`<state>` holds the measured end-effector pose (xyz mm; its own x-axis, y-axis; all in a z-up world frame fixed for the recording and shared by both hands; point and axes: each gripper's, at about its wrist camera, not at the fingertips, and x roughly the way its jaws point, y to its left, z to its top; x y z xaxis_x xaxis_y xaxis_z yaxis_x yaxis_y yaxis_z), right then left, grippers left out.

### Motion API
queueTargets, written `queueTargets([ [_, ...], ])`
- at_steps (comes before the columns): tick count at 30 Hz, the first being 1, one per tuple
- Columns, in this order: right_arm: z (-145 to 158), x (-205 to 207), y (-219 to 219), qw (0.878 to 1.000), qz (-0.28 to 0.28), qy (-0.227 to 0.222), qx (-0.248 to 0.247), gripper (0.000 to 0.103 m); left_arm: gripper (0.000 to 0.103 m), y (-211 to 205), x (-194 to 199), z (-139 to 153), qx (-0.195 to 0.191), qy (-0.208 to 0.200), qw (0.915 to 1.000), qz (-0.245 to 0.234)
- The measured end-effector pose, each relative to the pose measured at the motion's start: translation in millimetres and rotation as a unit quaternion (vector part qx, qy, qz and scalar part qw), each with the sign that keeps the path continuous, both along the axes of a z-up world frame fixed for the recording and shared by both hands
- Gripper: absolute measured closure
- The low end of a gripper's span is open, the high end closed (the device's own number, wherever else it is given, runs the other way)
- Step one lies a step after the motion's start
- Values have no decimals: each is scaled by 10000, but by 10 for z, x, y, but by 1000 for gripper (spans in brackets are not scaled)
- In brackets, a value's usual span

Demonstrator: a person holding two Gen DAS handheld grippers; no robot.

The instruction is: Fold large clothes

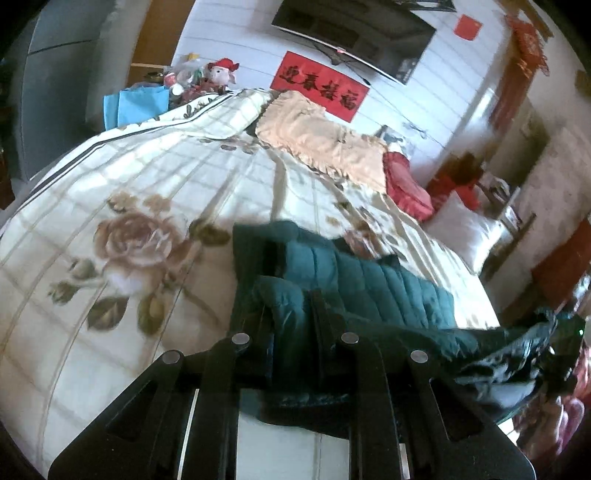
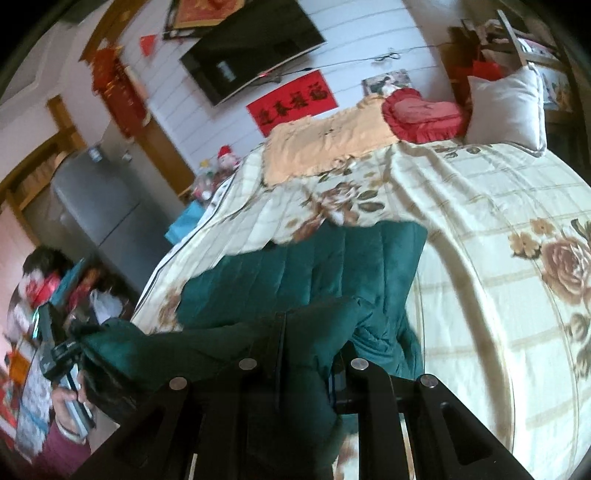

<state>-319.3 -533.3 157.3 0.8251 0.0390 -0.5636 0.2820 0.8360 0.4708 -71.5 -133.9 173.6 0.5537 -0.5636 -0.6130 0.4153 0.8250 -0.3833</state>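
A dark green quilted jacket (image 1: 369,288) lies partly on the floral bedspread (image 1: 129,236) and is lifted at its near edge. My left gripper (image 1: 291,306) is shut on a bunched fold of the jacket. In the right wrist view the jacket (image 2: 314,269) spreads over the bedspread (image 2: 498,295), and my right gripper (image 2: 314,343) is shut on another bunch of its fabric. The left gripper (image 2: 62,354) shows at the far left of the right wrist view, holding the jacket's other end. The fabric hides most of the fingertips.
An orange blanket (image 1: 325,140), a red heart cushion (image 1: 406,184) and a white pillow (image 1: 465,229) lie at the bed's far end. A TV (image 1: 354,33) hangs on the wall. A grey fridge (image 2: 99,206) stands beside the bed.
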Motion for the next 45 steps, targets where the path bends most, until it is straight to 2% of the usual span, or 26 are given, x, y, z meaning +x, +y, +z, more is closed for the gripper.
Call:
queueTargets([
  [5,-49,515,-326,9996,-248,147,83,88,88,-382,490,-62,246,-62,9995,210],
  [10,-328,985,-675,9963,-659,514,195,88,88,-659,991,-411,624,151,9964,557],
  [13,-541,1184,-834,9943,-834,572,323,88,88,-722,1177,-627,619,310,9953,679],
  [17,-705,1420,-912,9937,-882,655,205,85,86,-800,1334,-714,471,437,9950,771],
  [19,-722,1474,-971,9927,-916,691,372,82,84,-805,1425,-704,389,618,9951,669],
  [21,-666,1436,-1043,9921,-937,509,665,72,78,-754,1467,-640,175,823,9953,485],
  [22,-643,1412,-1039,9920,-938,401,748,59,74,-703,1483,-583,-37,910,9954,306],
  [23,-565,1327,-1055,9919,-936,193,843,47,65,-681,1486,-531,-186,932,9953,191],
  [25,-433,1203,-1049,9911,-1051,-77,809,34,47,-565,1475,-373,-482,828,9953,101],
  [26,-355,1128,-1030,9906,-1152,-161,718,31,32,-495,1434,-279,-555,668,9960,186],
  [27,-274,1069,-990,9908,-1181,-229,613,30,23,-422,1368,-181,-642,473,9964,272],
  [29,-129,991,-828,9934,-1001,-382,407,30,23,-376,1223,-59,-690,206,9970,273],
  [31,-27,1050,-623,9967,-736,-342,29,30,23,-451,1086,-25,-525,31,9984,212],
  [32,16,1143,-409,9980,-451,-219,-375,30,23,-525,1015,-41,-399,-53,9990,197],
  [34,-11,1340,-143,9965,-89,65,-830,30,23,-728,910,-121,30,-151,9997,215],
  [37,-203,1748,222,9882,340,530,-1395,31,23,-1020,932,-355,703,-53,9971,273],
  [40,-492,2190,396,9753,377,1032,-1915,31,23,-1255,1111,-716,1432,216,9884,467],
  [42,-637,2371,400,9703,318,1204,-2073,31,20,-1272,1223,-885,1576,361,9852,577],
  [45,-832,2558,287,9717,338,1421,-1857,31,16,-1247,1368,-1020,1460,522,9856,673],
])
